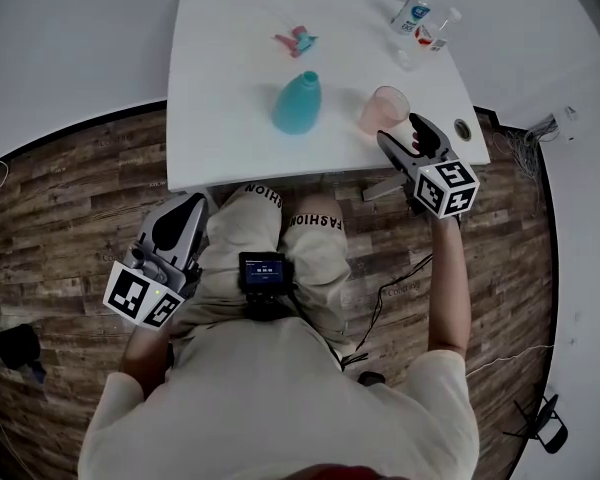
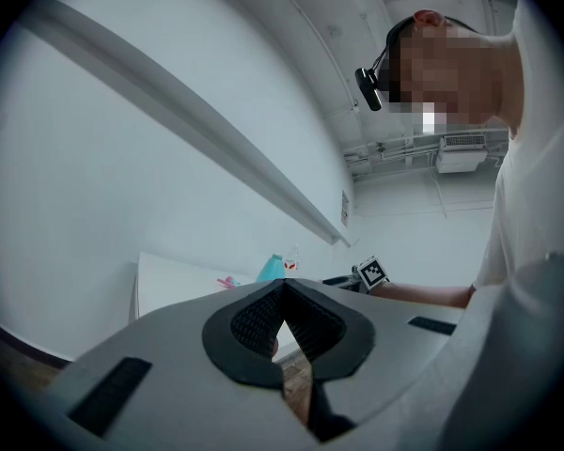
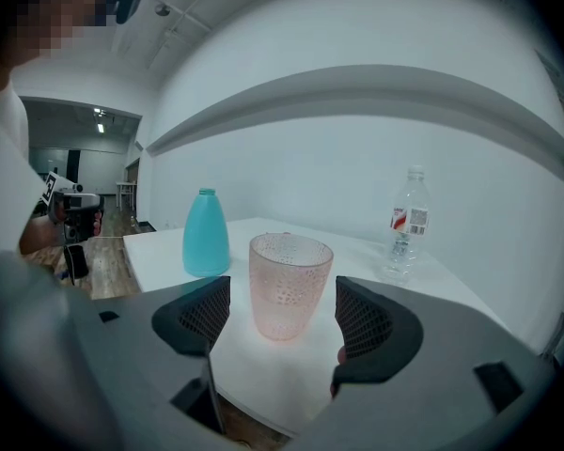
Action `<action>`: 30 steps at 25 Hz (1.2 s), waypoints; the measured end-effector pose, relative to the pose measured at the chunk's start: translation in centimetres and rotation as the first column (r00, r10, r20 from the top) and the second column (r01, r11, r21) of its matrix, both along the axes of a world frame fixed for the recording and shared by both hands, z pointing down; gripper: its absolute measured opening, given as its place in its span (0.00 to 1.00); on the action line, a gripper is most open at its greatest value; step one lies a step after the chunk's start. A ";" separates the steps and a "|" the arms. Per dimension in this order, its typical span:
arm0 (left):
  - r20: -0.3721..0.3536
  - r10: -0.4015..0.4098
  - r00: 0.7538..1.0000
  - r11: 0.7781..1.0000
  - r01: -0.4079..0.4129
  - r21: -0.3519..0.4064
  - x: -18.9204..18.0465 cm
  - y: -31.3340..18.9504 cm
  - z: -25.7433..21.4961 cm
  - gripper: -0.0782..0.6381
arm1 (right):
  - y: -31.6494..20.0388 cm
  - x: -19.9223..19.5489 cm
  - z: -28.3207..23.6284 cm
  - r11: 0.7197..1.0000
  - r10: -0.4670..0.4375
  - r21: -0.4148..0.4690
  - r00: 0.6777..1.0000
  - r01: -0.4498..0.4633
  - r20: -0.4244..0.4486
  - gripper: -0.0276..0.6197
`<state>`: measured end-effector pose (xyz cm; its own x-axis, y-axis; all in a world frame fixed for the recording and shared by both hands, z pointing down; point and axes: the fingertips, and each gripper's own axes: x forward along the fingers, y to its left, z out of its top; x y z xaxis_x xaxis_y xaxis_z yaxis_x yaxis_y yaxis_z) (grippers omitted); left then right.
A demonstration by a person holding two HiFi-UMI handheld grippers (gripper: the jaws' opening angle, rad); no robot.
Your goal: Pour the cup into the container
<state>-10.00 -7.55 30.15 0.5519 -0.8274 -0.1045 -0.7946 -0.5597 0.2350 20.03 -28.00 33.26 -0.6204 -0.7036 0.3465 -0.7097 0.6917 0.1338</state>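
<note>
The right tool (image 3: 284,332), jaws wide apart and gripping nothing, frames the pink cup (image 3: 289,280) standing near the bench (image 1: 230,68) edge, beside the teal container (image 1: 298,103). An off-centre closing jaw could tip it off. The left tool (image 2: 282,294) is closed, empty.

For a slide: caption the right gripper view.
Open right gripper frames the pink cup on the white table; teal bottle and water bottle stand behind.
</note>
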 end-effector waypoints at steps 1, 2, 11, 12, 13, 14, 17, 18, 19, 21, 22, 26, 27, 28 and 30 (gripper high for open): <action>0.000 -0.001 1.000 1.000 0.001 -0.001 0.0 0.0 0.0 0.13 | 0.1 0.0 0.0 1.000 0.000 0.002 1.000 0.000 0.000 0.55; 0.000 -0.002 1.000 1.000 0.002 -0.001 -0.1 0.1 0.1 0.13 | 0.1 0.0 0.0 1.000 0.000 0.003 1.000 0.000 0.001 0.55; -0.001 -0.015 1.000 1.000 0.014 -0.007 -0.5 0.2 0.2 0.12 | 0.4 0.0 0.0 1.000 0.013 0.020 1.000 -0.013 0.008 0.55; 0.000 -0.016 1.000 1.000 0.016 -0.007 -0.5 0.2 0.2 0.13 | 0.4 0.0 0.0 1.000 0.012 0.024 1.000 -0.012 0.008 0.55; 0.000 -0.017 1.000 1.000 0.017 -0.007 -0.5 0.1 0.2 0.13 | 0.3 0.0 -0.1 1.000 0.012 0.027 1.000 -0.012 0.009 0.55; 0.000 -0.018 1.000 1.000 0.018 -0.006 -0.5 0.1 0.2 0.13 | 0.3 0.0 -0.1 0.999 0.012 0.031 1.000 -0.013 0.010 0.55; 0.001 -0.018 1.000 1.000 0.018 -0.001 -0.4 0.1 0.1 0.13 | 0.2 0.0 -0.3 0.999 0.011 0.038 1.000 -0.012 0.014 0.55; 0.002 -0.017 1.000 1.000 0.017 0.001 -0.3 0.1 0.1 0.13 | 0.2 0.0 -0.4 0.999 0.010 0.040 1.000 -0.010 0.015 0.55; 0.004 -0.015 1.000 1.000 0.015 0.003 -0.2 0.1 0.1 0.13 | 0.1 0.0 -0.4 0.999 0.009 0.043 1.000 -0.009 0.016 0.55; 0.008 -0.013 1.000 1.000 0.013 0.002 0.0 -0.1 0.1 0.13 | 0.1 0.0 -0.5 0.999 0.008 0.046 1.000 -0.009 0.016 0.55; 0.011 -0.013 1.000 1.000 0.013 0.000 0.0 -0.1 0.1 0.13 | 0.1 0.0 -0.5 0.999 0.007 0.046 1.000 -0.008 0.016 0.55; 0.021 -0.020 1.000 1.000 0.020 -0.008 0.2 -0.5 0.3 0.12 | 0.2 0.1 -0.2 0.999 0.000 0.047 1.000 -0.001 0.014 0.55; 0.024 -0.023 0.999 1.000 0.023 -0.009 0.2 -0.6 0.3 0.13 | 0.2 0.1 -0.1 0.999 -0.002 0.049 1.000 0.002 0.013 0.55; 0.028 -0.025 0.999 1.000 0.026 -0.011 0.2 -0.8 0.3 0.13 | 0.3 0.1 -0.1 0.999 -0.004 0.051 1.000 0.004 0.014 0.55; 0.035 -0.029 0.999 0.999 0.030 -0.012 0.3 -1.2 0.4 0.13 | 0.2 0.1 0.0 0.998 -0.009 0.057 1.000 0.008 0.017 0.55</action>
